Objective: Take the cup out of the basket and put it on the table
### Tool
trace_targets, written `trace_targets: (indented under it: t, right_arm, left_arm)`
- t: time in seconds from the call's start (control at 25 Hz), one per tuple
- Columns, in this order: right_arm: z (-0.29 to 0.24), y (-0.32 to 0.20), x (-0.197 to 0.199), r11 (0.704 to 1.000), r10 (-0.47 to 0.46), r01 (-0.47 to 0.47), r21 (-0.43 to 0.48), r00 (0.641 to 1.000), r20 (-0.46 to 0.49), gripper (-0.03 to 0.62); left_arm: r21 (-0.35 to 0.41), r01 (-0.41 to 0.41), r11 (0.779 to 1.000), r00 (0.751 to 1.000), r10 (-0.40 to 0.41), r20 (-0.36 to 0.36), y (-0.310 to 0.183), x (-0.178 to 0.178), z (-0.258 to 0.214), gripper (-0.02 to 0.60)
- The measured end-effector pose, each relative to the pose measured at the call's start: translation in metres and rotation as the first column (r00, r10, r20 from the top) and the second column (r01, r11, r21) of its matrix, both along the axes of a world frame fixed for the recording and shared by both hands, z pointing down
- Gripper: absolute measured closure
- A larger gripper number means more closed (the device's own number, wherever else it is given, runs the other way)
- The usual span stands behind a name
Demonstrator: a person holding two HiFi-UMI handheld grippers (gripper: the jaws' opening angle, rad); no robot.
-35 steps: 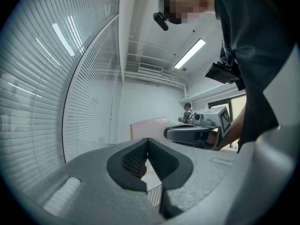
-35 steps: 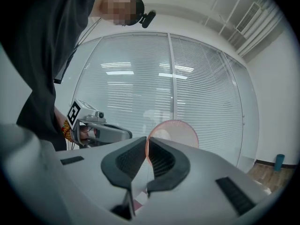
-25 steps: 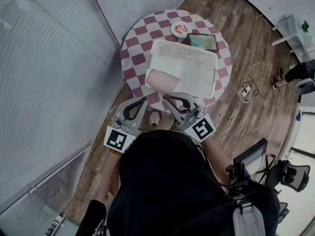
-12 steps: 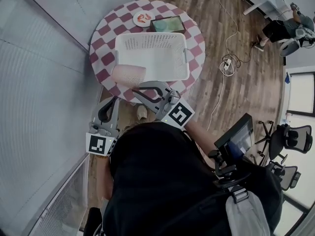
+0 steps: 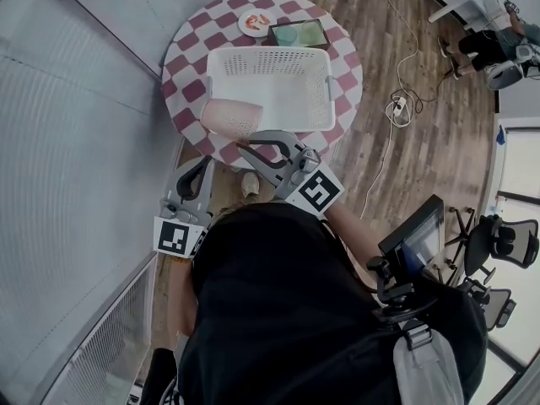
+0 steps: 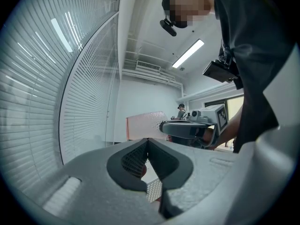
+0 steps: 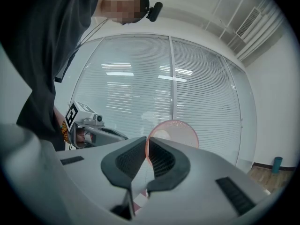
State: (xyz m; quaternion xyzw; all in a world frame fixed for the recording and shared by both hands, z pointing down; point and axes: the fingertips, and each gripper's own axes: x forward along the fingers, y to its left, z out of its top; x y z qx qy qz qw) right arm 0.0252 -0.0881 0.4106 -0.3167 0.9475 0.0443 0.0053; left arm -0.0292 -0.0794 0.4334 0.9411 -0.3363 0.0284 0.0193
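A pink cup (image 5: 229, 116) hangs on its side over the front left corner of the white basket (image 5: 268, 51), above the round checkered table (image 5: 190, 57). My right gripper (image 5: 250, 143) is shut on the cup's rim. In the right gripper view the rim (image 7: 176, 132) runs between the closed pads (image 7: 159, 161). My left gripper (image 5: 207, 162) stays off the table's front edge, left of the right one, shut with nothing in it. Its view shows the cup (image 6: 145, 124) and the right gripper (image 6: 187, 128) ahead.
A small plate (image 5: 256, 22) and a dark tray with a green item (image 5: 297, 34) sit at the table's far side. A glass wall with blinds (image 5: 76, 142) runs along the left. Cables and a power strip (image 5: 396, 104) lie on the wood floor at right.
The head view has swung about. The cup, the basket and both grippers keep about the same places relative to one another.
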Motion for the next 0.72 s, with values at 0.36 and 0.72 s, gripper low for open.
trace_targets:
  t: [0.36, 0.72]
  right_arm:
    - [0.0063, 0.0008, 0.0034, 1.0, 0.013, -0.014, -0.016, 1.0, -0.022, 0.568]
    - [0.0087, 0.0024, 0.0023, 1.0, -0.003, 0.003, -0.015, 0.999, -0.037, 0.568]
  left_arm:
    - [-0.016, -0.002, 1.0, 1.0, 0.002, 0.003, 0.0016, 0.0061, 0.0059, 0.577]
    - [-0.028, -0.002, 1.0, 1.0, 0.002, -0.001, 0.0039, 0.0083, 0.0064, 0.577]
